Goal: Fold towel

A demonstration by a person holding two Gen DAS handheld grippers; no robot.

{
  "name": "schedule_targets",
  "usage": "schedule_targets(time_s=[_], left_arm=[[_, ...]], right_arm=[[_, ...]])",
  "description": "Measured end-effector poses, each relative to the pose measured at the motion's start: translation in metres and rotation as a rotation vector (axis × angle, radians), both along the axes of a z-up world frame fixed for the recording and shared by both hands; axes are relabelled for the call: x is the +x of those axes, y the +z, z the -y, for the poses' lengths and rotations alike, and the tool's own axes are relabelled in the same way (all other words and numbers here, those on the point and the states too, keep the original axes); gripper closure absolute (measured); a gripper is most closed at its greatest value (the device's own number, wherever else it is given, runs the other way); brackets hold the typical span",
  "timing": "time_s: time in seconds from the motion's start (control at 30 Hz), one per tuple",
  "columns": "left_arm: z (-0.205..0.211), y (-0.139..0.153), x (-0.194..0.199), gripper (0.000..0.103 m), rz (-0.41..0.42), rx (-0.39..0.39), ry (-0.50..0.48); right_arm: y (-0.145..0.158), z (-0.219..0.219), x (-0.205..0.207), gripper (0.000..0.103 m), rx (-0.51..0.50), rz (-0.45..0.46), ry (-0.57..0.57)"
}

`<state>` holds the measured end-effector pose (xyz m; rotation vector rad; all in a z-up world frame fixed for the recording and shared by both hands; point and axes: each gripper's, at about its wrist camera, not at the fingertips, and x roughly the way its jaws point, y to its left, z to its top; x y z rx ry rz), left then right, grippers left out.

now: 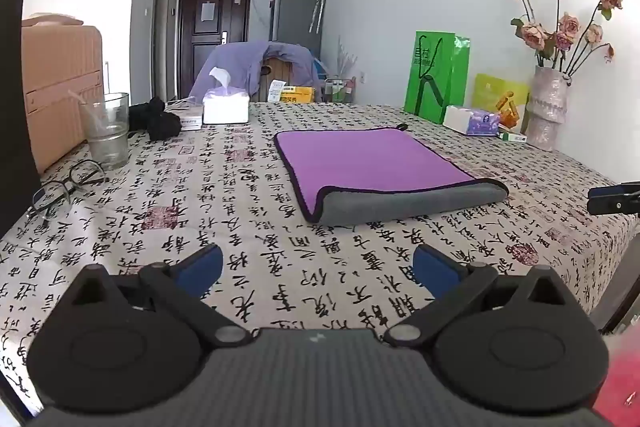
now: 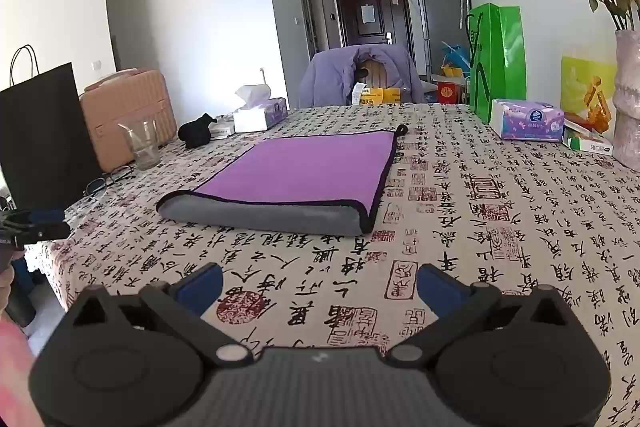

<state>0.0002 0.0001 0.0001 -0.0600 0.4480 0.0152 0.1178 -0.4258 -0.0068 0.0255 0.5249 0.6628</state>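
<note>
My left gripper (image 1: 318, 269) was spread wide with nothing between its blue pads (image 1: 200, 269), held low above the near part of the table (image 1: 120, 227), which carried a cloth printed with black calligraphy and red seals. My right gripper (image 2: 319, 285) was likewise splayed and empty, also over the near edge of the cloth; each tool showed at the rim of the other's view, so they were well apart, one on either side of the work. The towel (image 1: 372, 159) lay flat ahead of both grippers, touched by neither, roughly mid-table. It was purple on top with a dark binding, and its near edge was turned over so that a band of the grey underside (image 2: 260, 213) faced up along the front. A small dark loop (image 2: 402, 128) stuck out at its far corner. To the left of the towel stood a clear drinking glass (image 1: 108, 131), with a pair of spectacles (image 1: 66, 187) lying just in front of it, and a white tissue box (image 1: 225, 107) beside a black bundle (image 1: 158, 117) farther back. On the right side were a second tissue pack (image 2: 528, 119), a green paper bag (image 1: 436, 77), and a vase (image 1: 546, 107) of dried pink roses near the wall. A chair draped in a lilac garment (image 2: 360, 71) stood past the far table edge.
</note>
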Motion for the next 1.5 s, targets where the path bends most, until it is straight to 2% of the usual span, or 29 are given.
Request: schedule_targets(time_s=[0.17, 0.23, 0.7, 1.5], left_arm=[[-0.002, 0.001, 0.002, 0.0, -0.007, -0.004, 0.016], [0.014, 0.005, 0.004, 0.0, -0.005, 0.002, 0.017], [0.002, 0.002, 0.001, 0.0, 0.013, -0.01, 0.001], [0.008, 0.007, 0.002, 0.0, 0.019, 0.007, -0.013]], right_arm=[[0.0, -0.002, -0.001, 0.0, 0.0, -0.005, 0.006], [-0.001, -0.001, 0.002, 0.0, 0.0, -0.006, 0.004], [-0.001, -0.003, 0.0, 0.0, 0.003, -0.002, 0.02], [-0.001, -0.005, -0.002, 0.0, -0.008, 0.01, 0.024]])
